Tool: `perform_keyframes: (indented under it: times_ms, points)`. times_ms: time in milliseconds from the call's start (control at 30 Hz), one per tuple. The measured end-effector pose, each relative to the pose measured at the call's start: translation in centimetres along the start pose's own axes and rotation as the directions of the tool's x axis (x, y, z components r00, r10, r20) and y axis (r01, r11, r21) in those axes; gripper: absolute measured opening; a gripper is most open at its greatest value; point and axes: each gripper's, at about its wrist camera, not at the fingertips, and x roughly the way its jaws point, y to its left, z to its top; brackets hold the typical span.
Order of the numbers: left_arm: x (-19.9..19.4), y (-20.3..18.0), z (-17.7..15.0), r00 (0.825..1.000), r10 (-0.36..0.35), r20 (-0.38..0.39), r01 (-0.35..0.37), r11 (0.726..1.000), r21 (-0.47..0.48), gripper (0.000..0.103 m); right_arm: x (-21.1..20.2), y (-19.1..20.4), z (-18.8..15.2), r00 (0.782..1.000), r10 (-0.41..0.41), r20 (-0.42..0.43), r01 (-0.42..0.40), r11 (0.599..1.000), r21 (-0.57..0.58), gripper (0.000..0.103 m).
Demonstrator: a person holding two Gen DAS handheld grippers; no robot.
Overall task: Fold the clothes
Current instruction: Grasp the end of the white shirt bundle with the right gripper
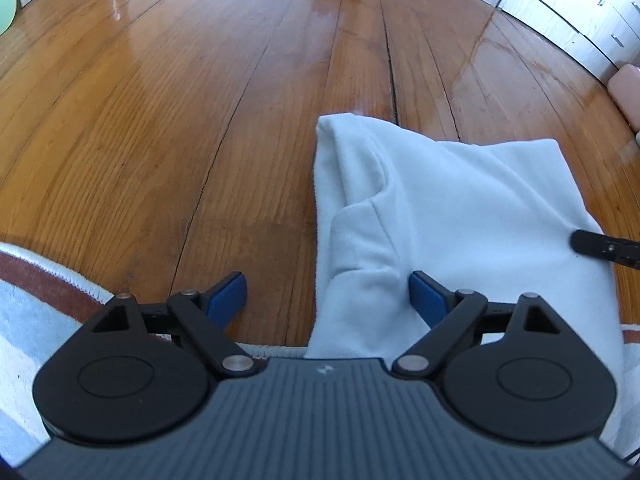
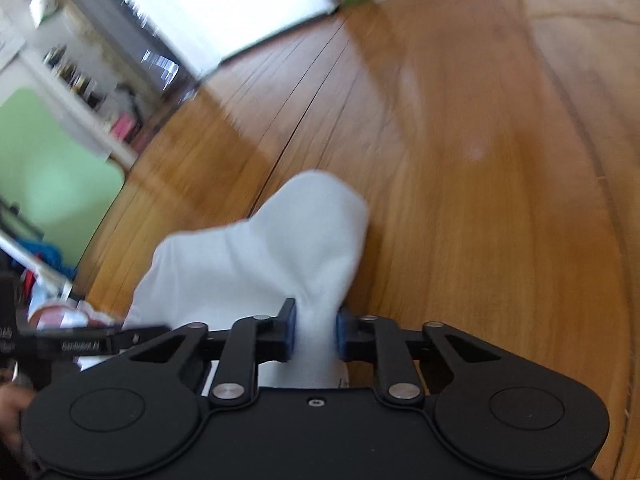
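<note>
The right claw (image 2: 314, 334) pinches a thin bunch of the white garment (image 1: 440, 208), which may slip free if tugged, while the left claw (image 1: 328, 300) gapes beside its edge.

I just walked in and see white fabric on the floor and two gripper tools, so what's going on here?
A person is folding a white garment on a wooden floor, holding a gripper in each hand. The right gripper is pinched shut on a bunched fold of the cloth. The left gripper is open, its blue pads on either side of the garment's near edge without pressing it. A striped rug lies under the near end.
</note>
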Motion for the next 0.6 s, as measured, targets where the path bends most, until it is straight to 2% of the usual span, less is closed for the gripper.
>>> perform_keyframes:
  times_ms: [67, 133, 233, 300, 333, 367, 400, 500, 533, 567, 600]
  points:
    - [-0.3, -0.2, -0.1, 1.0, 0.019, 0.006, -0.019, 1.0, 0.007, 0.09, -0.4, -0.1, 0.0, 0.996, -0.072, 0.055, 0.073, 0.997, -0.007, 0.004]
    - [-1.1, -0.6, -0.3, 0.999, 0.039, 0.022, -0.039, 0.999, 0.013, 0.089, -0.9, -0.9, 0.8, 0.99, -0.127, 0.065, 0.127, 0.992, 0.0, 0.005]
    - [-3.1, 0.2, -0.3, 0.997, 0.058, 0.056, -0.056, 0.998, -0.032, 0.088, -2.3, -2.9, 1.2, 0.995, -0.095, 0.002, 0.095, 0.993, 0.071, 0.016]
    - [-4.8, 1.4, -0.4, 0.998, 0.003, 0.064, 0.002, 0.997, -0.083, 0.088, -4.0, -3.9, 0.5, 1.0, -0.023, -0.019, 0.026, 0.99, 0.142, 0.033]
    - [-5.2, 1.9, -0.7, 0.998, -0.045, 0.043, 0.049, 0.994, -0.1, 0.088, -4.8, -4.3, 0.1, 0.999, 0.022, -0.024, -0.017, 0.984, 0.178, 0.053]
    - [-5.7, 2.5, -1.1, 0.995, -0.094, 0.022, 0.096, 0.988, -0.118, 0.089, -5.6, -4.7, -0.6, 0.998, 0.061, -0.026, -0.054, 0.977, 0.205, 0.062]
    - [-5.9, 3.0, -1.6, 0.991, -0.136, -0.002, 0.134, 0.982, -0.136, 0.089, -6.2, -4.9, -1.4, 0.995, 0.093, -0.033, -0.084, 0.972, 0.22, 0.062]
    - [-4.4, 3.8, -4.0, 0.973, -0.201, -0.115, 0.177, 0.965, -0.193, 0.09, -6.4, -4.4, -4.1, 0.983, 0.143, -0.113, -0.114, 0.965, 0.236, 0.062]
    - [-3.9, 4.0, -4.7, 0.963, -0.224, -0.151, 0.189, 0.959, -0.212, 0.093, -6.6, -4.3, -4.9, 0.978, 0.155, -0.137, -0.12, 0.965, 0.232, 0.062]
    - [-3.5, 4.3, -5.4, 0.953, -0.244, -0.18, 0.2, 0.952, -0.23, 0.1, -6.7, -4.2, -5.6, 0.973, 0.168, -0.161, -0.129, 0.965, 0.228, 0.062]
    - [-3.4, 4.4, -5.5, 0.948, -0.256, -0.186, 0.209, 0.948, -0.241, 0.1, -6.5, -3.9, -6.1, 0.964, 0.188, -0.186, -0.145, 0.964, 0.223, 0.062]
